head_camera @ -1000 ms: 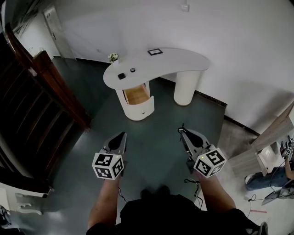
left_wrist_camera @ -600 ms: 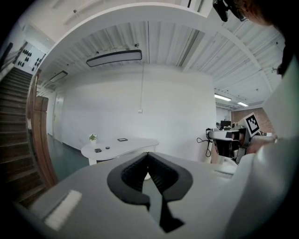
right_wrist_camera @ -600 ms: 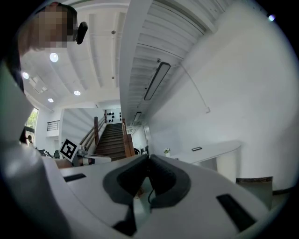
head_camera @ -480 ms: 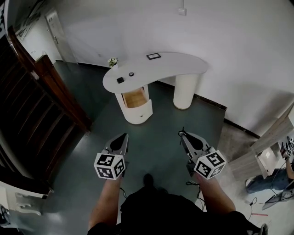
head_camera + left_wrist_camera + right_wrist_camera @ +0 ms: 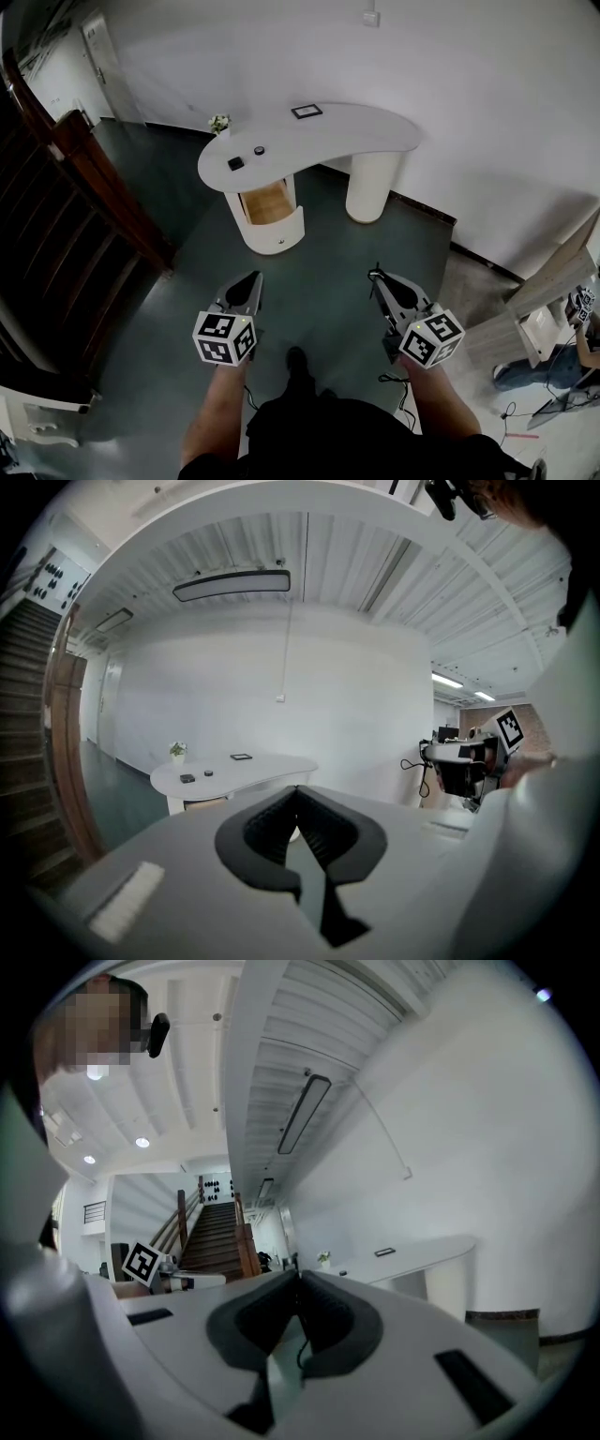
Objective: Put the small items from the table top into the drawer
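Both the left gripper (image 5: 249,277) and the right gripper (image 5: 377,277) are clenched tip to tip on nothing, well apart from the table (image 5: 356,131). The square dark item (image 5: 235,163) and the round dark item (image 5: 259,150) sit near its left end, above the open drawer (image 5: 269,201) (both too small to identify). They look light, rigid and low, so each is probably best pinched across its sides.

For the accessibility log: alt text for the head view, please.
A person stands well back from a white table, its drawer open, holding the left gripper and right gripper out ahead, both shut and empty. A square item and a round item lie on the table.
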Available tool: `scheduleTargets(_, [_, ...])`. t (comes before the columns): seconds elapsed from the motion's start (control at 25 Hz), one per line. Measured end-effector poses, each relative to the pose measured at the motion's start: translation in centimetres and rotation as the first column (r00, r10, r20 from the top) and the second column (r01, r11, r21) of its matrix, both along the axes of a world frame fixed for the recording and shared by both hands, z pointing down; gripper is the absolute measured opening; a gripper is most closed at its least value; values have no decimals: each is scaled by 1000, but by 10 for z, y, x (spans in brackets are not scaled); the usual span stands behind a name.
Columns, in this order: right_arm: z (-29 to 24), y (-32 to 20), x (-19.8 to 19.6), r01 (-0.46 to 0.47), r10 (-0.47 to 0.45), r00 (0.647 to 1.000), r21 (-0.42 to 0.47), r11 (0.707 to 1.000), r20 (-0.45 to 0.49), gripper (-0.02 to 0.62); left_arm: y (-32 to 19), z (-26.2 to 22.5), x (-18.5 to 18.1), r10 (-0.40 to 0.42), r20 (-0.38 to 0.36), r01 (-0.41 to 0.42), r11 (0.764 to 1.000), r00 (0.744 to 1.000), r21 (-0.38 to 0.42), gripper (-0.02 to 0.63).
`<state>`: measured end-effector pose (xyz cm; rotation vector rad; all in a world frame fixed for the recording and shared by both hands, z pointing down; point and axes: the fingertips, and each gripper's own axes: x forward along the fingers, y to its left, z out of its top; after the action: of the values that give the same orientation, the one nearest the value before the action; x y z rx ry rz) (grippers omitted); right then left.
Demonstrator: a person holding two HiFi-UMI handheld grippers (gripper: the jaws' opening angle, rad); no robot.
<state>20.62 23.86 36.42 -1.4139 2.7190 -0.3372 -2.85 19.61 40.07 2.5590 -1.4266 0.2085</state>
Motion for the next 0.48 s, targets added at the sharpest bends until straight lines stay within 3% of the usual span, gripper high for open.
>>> scheduleTargets(0.48, [21, -131, -62, 47, -51, 998, -82, 996, -40, 26, -127, 25, -48, -15, -22, 14, 998, 1000, -57, 11])
